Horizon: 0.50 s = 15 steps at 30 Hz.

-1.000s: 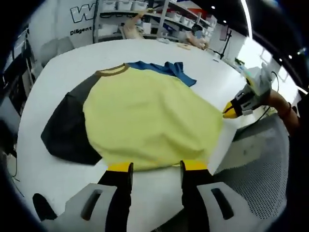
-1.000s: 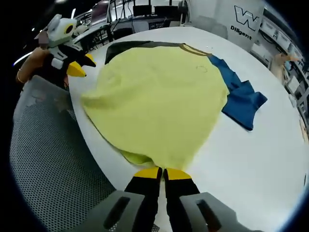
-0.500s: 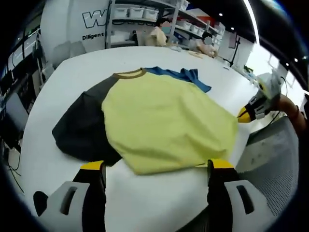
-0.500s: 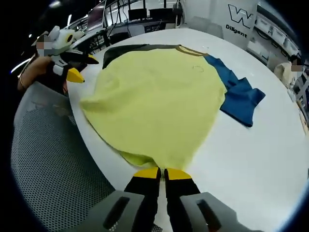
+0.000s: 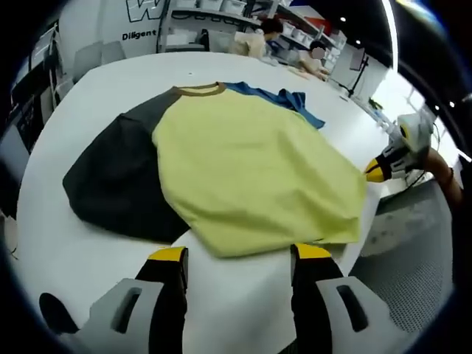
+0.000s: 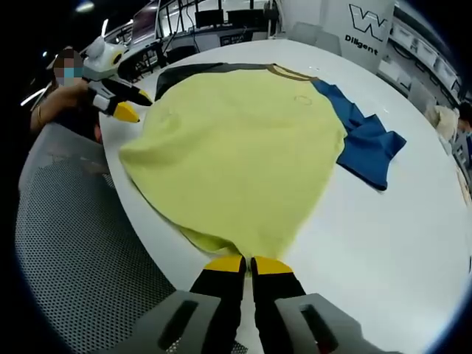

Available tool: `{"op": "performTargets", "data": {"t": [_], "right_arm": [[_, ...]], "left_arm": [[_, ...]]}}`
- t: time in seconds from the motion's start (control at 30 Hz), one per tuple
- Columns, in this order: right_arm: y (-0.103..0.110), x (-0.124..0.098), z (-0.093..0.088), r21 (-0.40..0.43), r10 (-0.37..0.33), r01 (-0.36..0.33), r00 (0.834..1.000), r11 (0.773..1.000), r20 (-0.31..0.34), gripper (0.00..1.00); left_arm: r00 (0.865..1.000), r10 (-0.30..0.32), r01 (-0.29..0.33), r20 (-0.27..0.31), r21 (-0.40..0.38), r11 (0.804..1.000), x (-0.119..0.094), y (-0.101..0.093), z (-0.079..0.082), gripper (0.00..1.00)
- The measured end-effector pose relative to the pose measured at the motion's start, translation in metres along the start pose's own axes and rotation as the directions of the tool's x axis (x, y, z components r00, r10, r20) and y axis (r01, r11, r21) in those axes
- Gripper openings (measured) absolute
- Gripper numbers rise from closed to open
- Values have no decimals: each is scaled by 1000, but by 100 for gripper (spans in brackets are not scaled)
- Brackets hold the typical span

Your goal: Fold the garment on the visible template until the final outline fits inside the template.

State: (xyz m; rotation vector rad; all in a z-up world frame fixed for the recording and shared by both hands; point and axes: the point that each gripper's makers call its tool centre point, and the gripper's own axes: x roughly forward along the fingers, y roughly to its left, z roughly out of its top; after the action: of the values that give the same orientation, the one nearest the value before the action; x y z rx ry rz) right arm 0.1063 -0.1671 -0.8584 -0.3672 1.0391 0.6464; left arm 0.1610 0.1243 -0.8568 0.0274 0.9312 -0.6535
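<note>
The right gripper (image 6: 247, 259) pinches the yellow shirt's (image 6: 240, 155) hem at the counter (image 6: 383, 243) edge; the left gripper (image 5: 240, 254) hovers wide apart beside that hem, likely to grab it for folding.

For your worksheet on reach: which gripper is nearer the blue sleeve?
Right. The right gripper pinches the shirt hem on the blue sleeve side; the left gripper sits by the dark sleeve, farther off.
</note>
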Motion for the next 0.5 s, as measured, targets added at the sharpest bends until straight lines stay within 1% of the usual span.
{"op": "performTargets", "data": {"t": [0.07,0.13,0.2,0.27,0.33,0.37,0.43,0.47,0.5], "right_arm": [[0,0,0,1,-1,1,1000,1000,1,0],[1,0,-1,0,0,0,1000,1000,-1,0],[1,1,-1,0,-1,1,1000,1000,-4,0],[1,1,-1,-2,-1,1,1000,1000,-4,0],[1,1,-1,-3,-1,1,1000,1000,-5,0],[1,1,-1,0,0,0,1000,1000,-5,0],[0,1,-1,5,-1,1,1000,1000,-5,0],[0,1,-1,5,-1,1,1000,1000,-5,0],[0,0,-1,4,-1,1,1000,1000,-4,0]], "left_arm": [[1000,-27,26,13,72,997,0,-5,3,48],[999,-27,25,19,77,997,2,-6,3,47],[999,-37,36,10,81,996,4,-7,2,42],[998,-62,57,32,135,989,5,-12,7,40],[998,-53,49,25,137,989,6,-10,6,38],[999,-46,44,11,153,987,7,-8,4,35],[999,-45,44,4,165,985,6,-8,3,27],[999,-45,43,12,166,985,6,-7,5,22],[998,-51,45,29,160,986,4,-8,9,15]]}}
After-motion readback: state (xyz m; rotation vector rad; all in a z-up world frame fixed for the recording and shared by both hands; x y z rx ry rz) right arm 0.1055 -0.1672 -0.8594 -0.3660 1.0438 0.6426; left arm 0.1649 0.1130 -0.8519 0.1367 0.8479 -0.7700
